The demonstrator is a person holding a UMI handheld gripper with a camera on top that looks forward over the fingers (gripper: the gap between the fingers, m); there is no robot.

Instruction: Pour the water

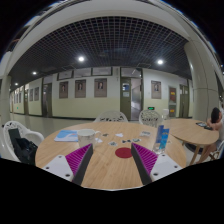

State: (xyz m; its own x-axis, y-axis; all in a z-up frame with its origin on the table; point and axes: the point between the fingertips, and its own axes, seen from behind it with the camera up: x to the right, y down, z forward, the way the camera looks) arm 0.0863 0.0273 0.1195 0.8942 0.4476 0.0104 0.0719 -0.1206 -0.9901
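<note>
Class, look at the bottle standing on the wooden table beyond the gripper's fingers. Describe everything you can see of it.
The bottle stands upright on the round wooden table, beyond the right finger of the open gripper and apart from it. It looks like clear plastic with a blue label or tint around its body. Its cap and any water level are too small to make out. Nothing touches it but the tabletop. A small red round thing lies on the table nearer the fingers.

No legible text or labels
</note>
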